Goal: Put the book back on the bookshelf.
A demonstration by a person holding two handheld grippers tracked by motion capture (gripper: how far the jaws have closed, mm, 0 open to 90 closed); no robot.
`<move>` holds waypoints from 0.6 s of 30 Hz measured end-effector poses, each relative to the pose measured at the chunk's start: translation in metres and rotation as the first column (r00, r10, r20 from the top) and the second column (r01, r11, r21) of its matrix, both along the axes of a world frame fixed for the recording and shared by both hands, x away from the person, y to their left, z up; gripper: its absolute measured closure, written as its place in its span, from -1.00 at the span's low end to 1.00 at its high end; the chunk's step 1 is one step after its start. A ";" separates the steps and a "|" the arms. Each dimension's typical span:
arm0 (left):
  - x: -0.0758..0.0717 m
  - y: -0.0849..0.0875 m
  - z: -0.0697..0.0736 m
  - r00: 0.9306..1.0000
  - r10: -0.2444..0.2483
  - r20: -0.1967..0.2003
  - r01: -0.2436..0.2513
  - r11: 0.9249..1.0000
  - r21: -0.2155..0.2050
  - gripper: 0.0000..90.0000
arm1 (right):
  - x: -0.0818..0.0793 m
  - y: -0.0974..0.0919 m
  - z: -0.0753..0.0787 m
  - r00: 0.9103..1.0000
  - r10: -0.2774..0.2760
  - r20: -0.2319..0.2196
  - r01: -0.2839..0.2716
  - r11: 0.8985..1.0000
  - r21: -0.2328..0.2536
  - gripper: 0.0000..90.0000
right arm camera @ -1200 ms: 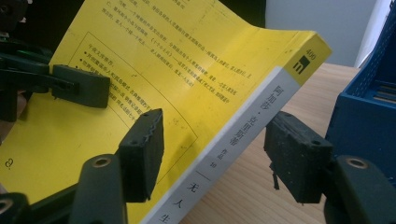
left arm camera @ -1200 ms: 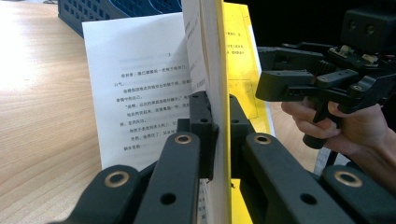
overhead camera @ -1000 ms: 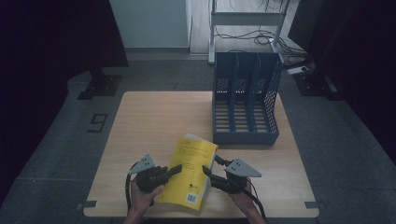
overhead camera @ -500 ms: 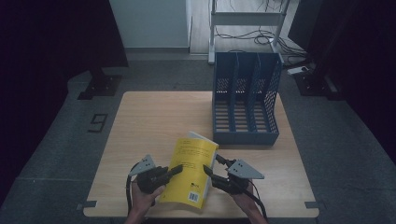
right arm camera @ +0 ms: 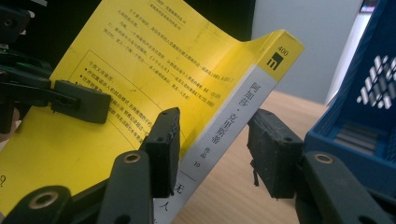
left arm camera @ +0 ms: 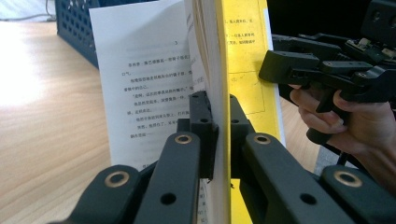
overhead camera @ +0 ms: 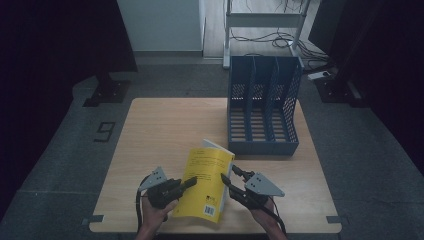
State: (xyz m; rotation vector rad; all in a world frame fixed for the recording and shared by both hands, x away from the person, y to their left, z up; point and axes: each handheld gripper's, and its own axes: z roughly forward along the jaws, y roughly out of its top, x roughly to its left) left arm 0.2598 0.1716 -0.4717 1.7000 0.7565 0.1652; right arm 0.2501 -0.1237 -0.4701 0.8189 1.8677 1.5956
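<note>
Left gripper (left arm camera: 219, 135) clamps yellow book (overhead camera: 207, 182) cover only; right gripper (right arm camera: 212, 154) closing, straddles spine (right arm camera: 233, 126), pads not yet pressing. I fear pages splaying, book slipping.

We hold a yellow book (overhead camera: 206, 182) between two claws at the bottom centre of the frame.
Our left claw (overhead camera: 189, 183) grips its left edge, our right claw (overhead camera: 229, 175) sits at its right edge, jaws just closing in. A blue file rack (overhead camera: 263, 107) stands upper right on the wooden surface (overhead camera: 165, 130).
</note>
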 end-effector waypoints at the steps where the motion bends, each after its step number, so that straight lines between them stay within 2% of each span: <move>1: 0.000 0.000 0.000 1.000 -0.003 0.000 0.003 1.000 -0.001 0.93 | 0.000 -0.001 0.001 1.000 0.003 0.008 -0.003 1.000 -0.003 0.19; 9: 0.004 -0.004 -0.006 1.000 -0.023 -0.018 0.023 0.999 0.030 0.89 | 0.003 -0.003 -0.002 1.000 -0.012 0.000 0.012 1.000 -0.024 0.20; 13: 0.006 -0.004 -0.008 0.999 -0.028 -0.023 0.029 0.998 0.049 0.80 | 0.005 -0.003 -0.004 1.000 -0.015 0.008 0.015 0.999 -0.042 0.22; 18: 0.007 -0.002 -0.008 0.999 -0.026 -0.021 0.027 0.998 0.054 0.73 | 0.005 -0.004 -0.004 1.000 -0.004 0.014 0.005 0.999 -0.046 0.23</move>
